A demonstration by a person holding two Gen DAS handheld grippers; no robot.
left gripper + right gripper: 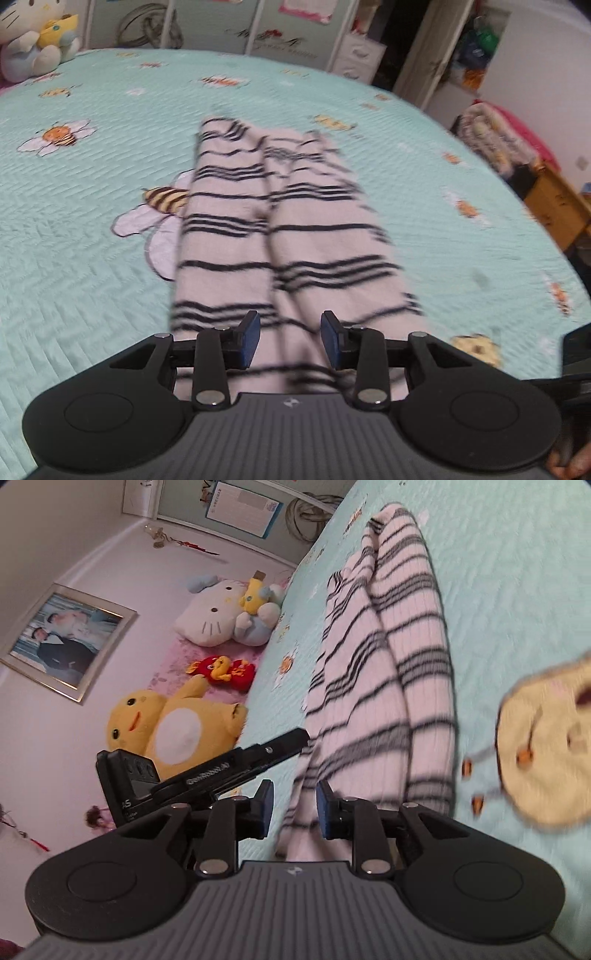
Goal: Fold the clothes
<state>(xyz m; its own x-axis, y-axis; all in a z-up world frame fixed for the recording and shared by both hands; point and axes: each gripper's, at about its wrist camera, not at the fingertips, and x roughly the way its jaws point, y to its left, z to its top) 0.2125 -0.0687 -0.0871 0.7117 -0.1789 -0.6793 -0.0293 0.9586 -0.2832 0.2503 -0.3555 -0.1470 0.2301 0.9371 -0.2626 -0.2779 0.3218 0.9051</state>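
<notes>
Bedspread, mint green with bee-and-flower print, bearing the striped garment, pink-white with black bands, folded into a long strip running away from both cameras. Plush toys line the bed's far side, below a framed photograph. Left gripper hangs over the strip's near end, jaws parted, holding nothing. Right gripper straddles the near edge, jaws apart, not closed on it.

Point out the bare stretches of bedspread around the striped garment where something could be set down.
Mint quilted bedspread lies bare left of the white black-striped knit garment, out toward the Hello Kitty plush. Another bare stretch sits right of the garment. The pillow end is crowded with the yellow plush and other toys.
</notes>
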